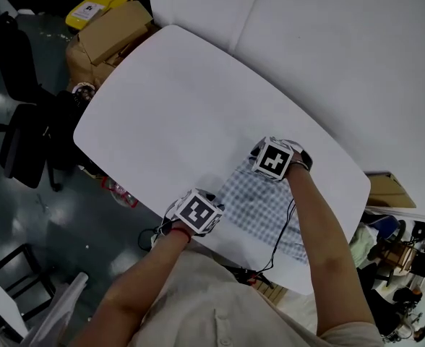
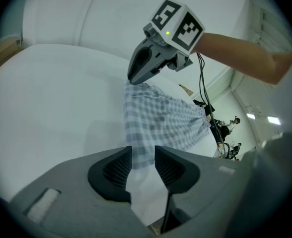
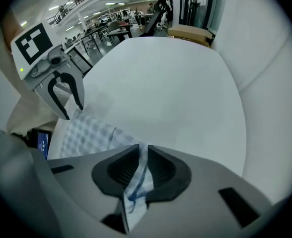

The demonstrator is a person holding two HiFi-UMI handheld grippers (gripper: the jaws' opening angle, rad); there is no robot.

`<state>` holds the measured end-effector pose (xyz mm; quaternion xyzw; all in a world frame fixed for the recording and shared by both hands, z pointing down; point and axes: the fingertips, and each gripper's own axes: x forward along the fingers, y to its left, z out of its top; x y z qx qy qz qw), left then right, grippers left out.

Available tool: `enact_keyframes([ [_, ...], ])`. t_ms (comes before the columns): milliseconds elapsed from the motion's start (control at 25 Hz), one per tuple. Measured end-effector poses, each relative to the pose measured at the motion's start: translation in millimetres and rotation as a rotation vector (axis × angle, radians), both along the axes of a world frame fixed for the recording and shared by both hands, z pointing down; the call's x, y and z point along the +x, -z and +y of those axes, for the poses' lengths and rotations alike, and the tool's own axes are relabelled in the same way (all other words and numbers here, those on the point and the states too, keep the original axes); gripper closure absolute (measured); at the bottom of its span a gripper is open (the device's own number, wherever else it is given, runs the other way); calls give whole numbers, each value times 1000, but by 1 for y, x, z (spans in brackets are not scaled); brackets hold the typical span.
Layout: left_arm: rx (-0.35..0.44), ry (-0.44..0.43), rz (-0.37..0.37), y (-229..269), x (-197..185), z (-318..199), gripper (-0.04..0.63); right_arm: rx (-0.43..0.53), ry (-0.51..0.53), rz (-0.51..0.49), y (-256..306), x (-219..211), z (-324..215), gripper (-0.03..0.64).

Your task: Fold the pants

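Blue-and-white checked pants (image 1: 259,208) lie flat on the white oval table (image 1: 183,100), close to its near edge. My right gripper (image 1: 272,159) points straight down at the pants' far corner. In the right gripper view it (image 3: 142,155) is shut on a pinched strip of the checked cloth (image 3: 86,135). My left gripper (image 1: 196,212) sits at the pants' near left corner. In the left gripper view its jaws (image 2: 142,166) stand apart, with the edge of the pants (image 2: 156,118) between the tips and not pressed. Each gripper shows in the other's view: the right gripper (image 2: 131,78), the left gripper (image 3: 72,110).
Cardboard boxes (image 1: 111,35) and a yellow bin (image 1: 93,7) stand beyond the table's far left end. A black office chair (image 1: 24,143) is on the floor at left. A black cable (image 1: 285,230) runs from the right gripper over the pants. A white partition (image 1: 328,42) rises behind the table.
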<state>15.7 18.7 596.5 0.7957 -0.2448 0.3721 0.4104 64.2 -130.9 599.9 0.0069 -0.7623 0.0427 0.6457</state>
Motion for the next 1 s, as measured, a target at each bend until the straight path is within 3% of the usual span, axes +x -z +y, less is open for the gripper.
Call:
enact_keyframes([
  [120,-23,-25,-1,-6,4,4,458,-22,-6,38,-8,2,-1,555],
  [240,-32,-15,-1,-14,1,5,547,-41,-22,52,-14,1,-2,579],
  [360,-44,-19,31,-14,-1,7,565,-82,-58,38,-13,-1,-3,591],
  [560,-64,-46,69,-11,-3,14,570,-108,-160,-6,2,0,-23,595],
  [800,-100,-30,89,-10,-13,16,572,-53,-305,-11,14,19,-62,598],
  [1000,-128,38,142,-3,-21,8,572,-28,-281,-38,8,8,-64,598],
])
